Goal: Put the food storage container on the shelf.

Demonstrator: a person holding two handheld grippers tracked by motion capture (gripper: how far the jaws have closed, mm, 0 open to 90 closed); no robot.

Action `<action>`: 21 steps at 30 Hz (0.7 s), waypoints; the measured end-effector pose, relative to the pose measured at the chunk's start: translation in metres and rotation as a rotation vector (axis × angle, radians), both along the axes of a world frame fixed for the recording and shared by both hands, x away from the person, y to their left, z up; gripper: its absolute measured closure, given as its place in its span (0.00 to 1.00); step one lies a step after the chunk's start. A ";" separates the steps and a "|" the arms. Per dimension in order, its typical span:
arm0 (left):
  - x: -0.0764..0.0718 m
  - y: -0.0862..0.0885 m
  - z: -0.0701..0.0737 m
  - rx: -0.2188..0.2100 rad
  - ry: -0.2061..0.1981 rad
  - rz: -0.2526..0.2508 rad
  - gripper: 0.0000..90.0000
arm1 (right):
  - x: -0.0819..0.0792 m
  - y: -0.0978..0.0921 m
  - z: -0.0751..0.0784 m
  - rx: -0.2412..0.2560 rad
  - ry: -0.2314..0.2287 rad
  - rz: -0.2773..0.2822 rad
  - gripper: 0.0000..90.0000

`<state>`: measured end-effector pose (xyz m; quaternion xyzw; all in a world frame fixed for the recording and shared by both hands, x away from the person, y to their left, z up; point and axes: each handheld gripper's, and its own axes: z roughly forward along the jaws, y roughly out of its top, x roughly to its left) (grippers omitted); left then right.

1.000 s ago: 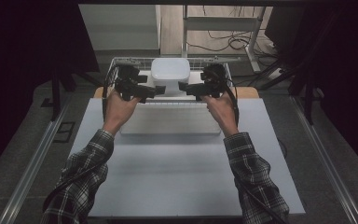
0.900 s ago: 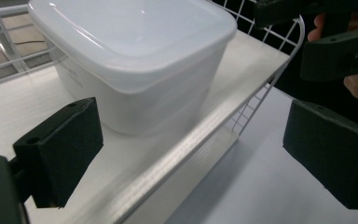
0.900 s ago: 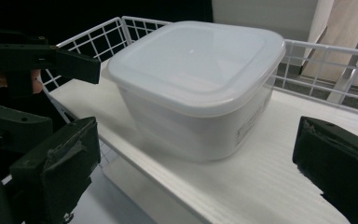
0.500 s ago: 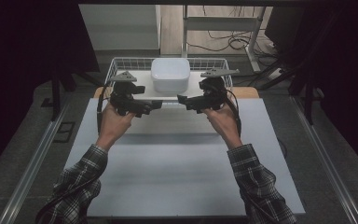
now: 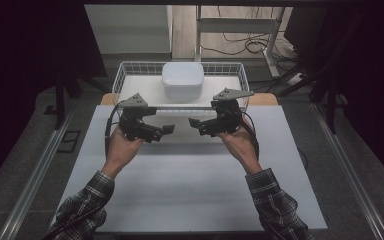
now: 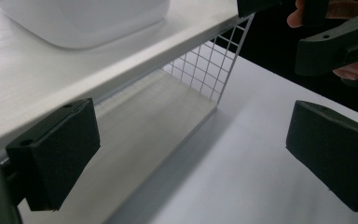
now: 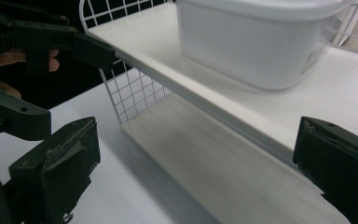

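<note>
A white wire rack (image 5: 122,75) stands at the table's far edge. A white plastic tub (image 5: 182,80) rests on its upper white shelf (image 5: 145,90). My left gripper (image 5: 166,131) and right gripper (image 5: 194,123) hover just in front of the rack, tips facing each other, both open and holding nothing. In the left gripper view the open gripper (image 6: 193,154) frames the shelf (image 6: 74,70), the tub (image 6: 84,18) and the lower board (image 6: 154,121). From the right gripper (image 7: 198,172) I see the tub (image 7: 261,37) on the shelf (image 7: 168,51).
The white table (image 5: 190,190) stretches towards the person in plaid sleeves. Wire mesh (image 6: 209,65) closes the rack's end. Metal rails (image 5: 35,170) run along both table sides. Cables and a stand lie on the floor beyond the rack.
Both grippers have drawn back from the rack's sides toward the person and now hang in front of it. The tub and rack have not moved.
</note>
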<state>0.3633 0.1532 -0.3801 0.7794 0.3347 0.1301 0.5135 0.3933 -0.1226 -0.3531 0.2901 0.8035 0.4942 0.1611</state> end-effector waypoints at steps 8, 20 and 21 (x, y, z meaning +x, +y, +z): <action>-0.012 -0.003 -0.015 0.009 0.002 -0.007 0.02 | -0.010 -0.001 -0.017 -0.005 -0.001 0.014 0.00; -0.025 0.002 -0.044 -0.001 0.035 -0.016 0.02 | -0.020 -0.006 -0.039 -0.014 0.009 0.030 0.00; -0.025 0.002 -0.046 -0.004 0.046 -0.025 0.02 | -0.022 -0.006 -0.042 -0.018 0.008 0.033 0.00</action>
